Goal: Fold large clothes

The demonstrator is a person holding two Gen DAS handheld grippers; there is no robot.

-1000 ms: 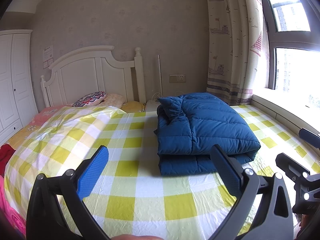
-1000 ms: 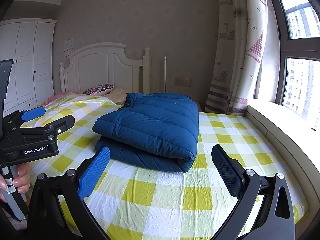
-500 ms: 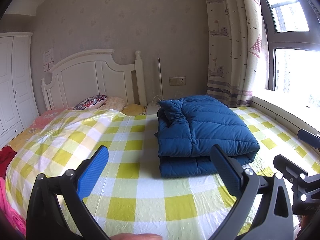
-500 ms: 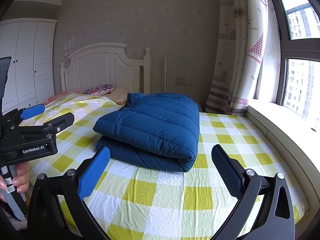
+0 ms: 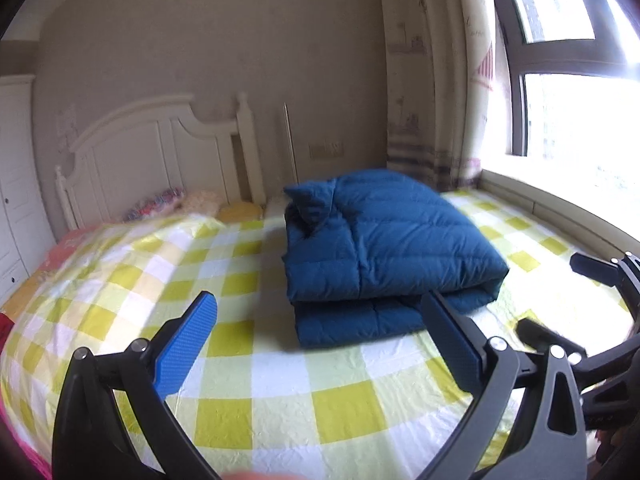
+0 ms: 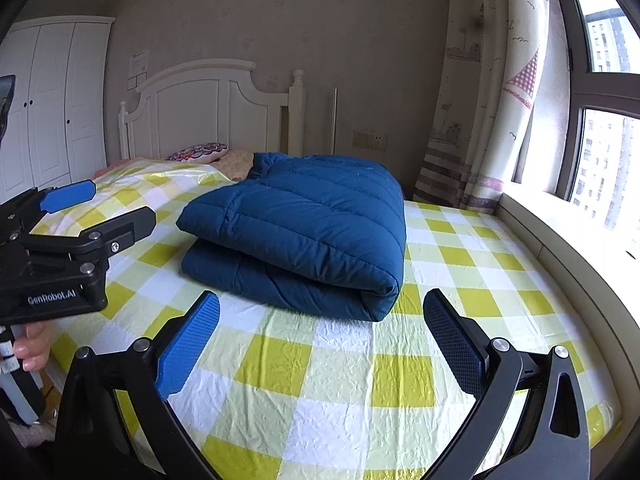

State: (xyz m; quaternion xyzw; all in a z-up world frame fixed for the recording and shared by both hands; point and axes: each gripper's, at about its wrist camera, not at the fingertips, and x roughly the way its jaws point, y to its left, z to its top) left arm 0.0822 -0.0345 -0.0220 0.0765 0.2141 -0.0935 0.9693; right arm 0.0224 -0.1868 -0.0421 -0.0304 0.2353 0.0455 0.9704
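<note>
A folded blue down jacket (image 6: 304, 236) lies on a bed (image 6: 340, 368) covered with a yellow-and-white checked sheet, in the half of the mattress nearer the window (image 6: 600, 168). The jacket is doubled over into a thick two-layer bundle. Its long axis runs from the foot of the bed toward the white headboard (image 6: 200, 108), and its rounded fold edge faces the window side. In the left wrist view the jacket (image 5: 384, 252) shows its collar end turned toward the headboard (image 5: 160, 152), with the two stacked layers open toward the camera.

The right gripper (image 6: 320, 344) hovers over the foot of the bed, its jaws spread wide and empty, short of the near corner of the bundle and touching nothing. The left gripper (image 5: 320, 344) hangs likewise over the checked sheet, jaws fully apart, holding nothing, with the jacket lying beyond its fingers. From the right wrist view the left gripper (image 6: 92, 216) appears at the left edge, clear of the jacket, with the person's left hand (image 6: 34, 344) on its handle.

A patterned pillow (image 6: 196, 152) rests by the headboard. A white wardrobe (image 6: 52, 100) stands along the left wall, and a printed curtain (image 6: 492, 80) hangs beside the window. The left wrist view is blurred.
</note>
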